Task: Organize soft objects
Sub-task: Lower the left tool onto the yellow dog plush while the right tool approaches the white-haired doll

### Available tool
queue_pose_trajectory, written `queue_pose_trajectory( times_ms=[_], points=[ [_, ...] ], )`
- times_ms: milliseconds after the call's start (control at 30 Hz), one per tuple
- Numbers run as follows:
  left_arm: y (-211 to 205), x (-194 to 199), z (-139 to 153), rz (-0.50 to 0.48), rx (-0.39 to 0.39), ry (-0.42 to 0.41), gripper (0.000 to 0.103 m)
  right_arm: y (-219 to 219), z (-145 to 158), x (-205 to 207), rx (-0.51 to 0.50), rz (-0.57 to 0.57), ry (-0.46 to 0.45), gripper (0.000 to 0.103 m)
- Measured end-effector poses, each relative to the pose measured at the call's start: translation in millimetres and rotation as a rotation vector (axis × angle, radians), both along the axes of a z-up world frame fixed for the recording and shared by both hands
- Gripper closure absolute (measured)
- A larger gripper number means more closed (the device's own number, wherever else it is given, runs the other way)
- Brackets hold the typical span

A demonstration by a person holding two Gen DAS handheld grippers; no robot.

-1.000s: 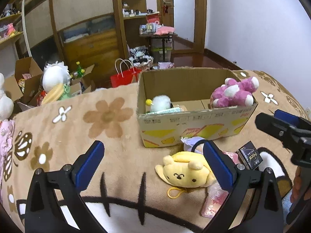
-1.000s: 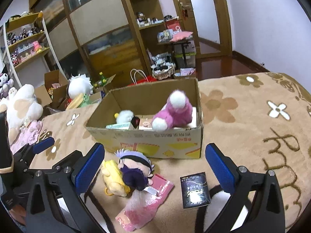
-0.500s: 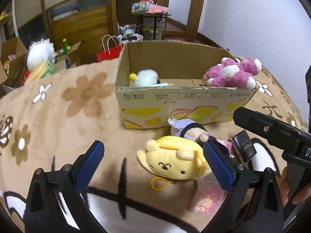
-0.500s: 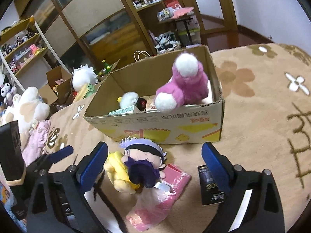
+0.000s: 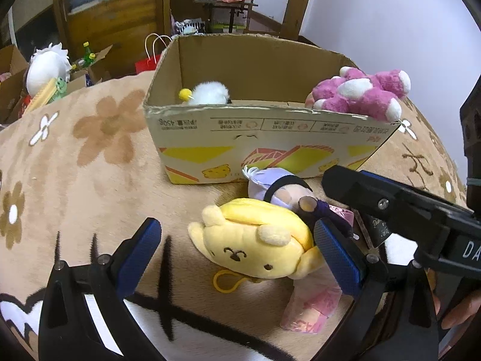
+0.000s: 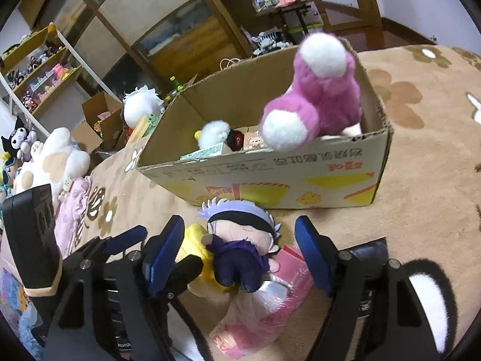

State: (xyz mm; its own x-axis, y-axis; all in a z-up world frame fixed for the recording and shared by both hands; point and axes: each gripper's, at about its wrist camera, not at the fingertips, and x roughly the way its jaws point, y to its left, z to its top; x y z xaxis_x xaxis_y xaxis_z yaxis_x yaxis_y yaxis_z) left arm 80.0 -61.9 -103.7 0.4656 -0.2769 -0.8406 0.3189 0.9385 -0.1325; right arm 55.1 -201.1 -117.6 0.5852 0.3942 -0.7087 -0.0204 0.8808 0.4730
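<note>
Everything here is placed relative to the cardboard box [image 5: 270, 132], which stands on the brown flower-patterned blanket [image 5: 90, 162].

Left of the box, off the blanket's edge, a white round plush [image 5: 45, 69] sits among other open cartons, not part of what is being sorted as far as I can tell. Just in front of the box and to its left, the left gripper [image 5: 237, 252] is spread wide, its blue pads on either side of the yellow dog plush [image 5: 255, 240], which lies flat on the blanket; nothing is clamped.

Inside the box, at its left end, rests a small white fluffy toy [image 5: 210, 93]. At its right end a pink-and-white plush bear [image 5: 360, 96] lies over the front rim, so two soft things appear to be put away already.

Directly in front of the box, touching the yellow plush, lies a doll with lavender hair and a black blindfold [image 6: 240, 237]. The right gripper [image 6: 240, 255] straddles it with jaws apart, gripping nothing. Under the doll is a pink plastic packet [image 6: 270, 310].

My reading: the job is partway done, with both plush toys in front of the box left to lift in.
</note>
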Motion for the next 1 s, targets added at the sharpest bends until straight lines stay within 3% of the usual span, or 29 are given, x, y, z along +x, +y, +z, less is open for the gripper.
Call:
queue_pose_trajectory(
  times_ms=[400, 1000],
  points=[
    [-7.2, 6.1, -9.9, -0.023, -0.009, 0.040, 0.002, 3.0, -15.7, 10.5, 0.052, 0.010, 0.064, 0.023],
    [-6.8, 9.9, -23.6, -0.020, -0.029, 0.104, 0.000, 16.8, -34.0, 22.6, 0.024, 0.046, 0.132, 0.023]
  ],
)
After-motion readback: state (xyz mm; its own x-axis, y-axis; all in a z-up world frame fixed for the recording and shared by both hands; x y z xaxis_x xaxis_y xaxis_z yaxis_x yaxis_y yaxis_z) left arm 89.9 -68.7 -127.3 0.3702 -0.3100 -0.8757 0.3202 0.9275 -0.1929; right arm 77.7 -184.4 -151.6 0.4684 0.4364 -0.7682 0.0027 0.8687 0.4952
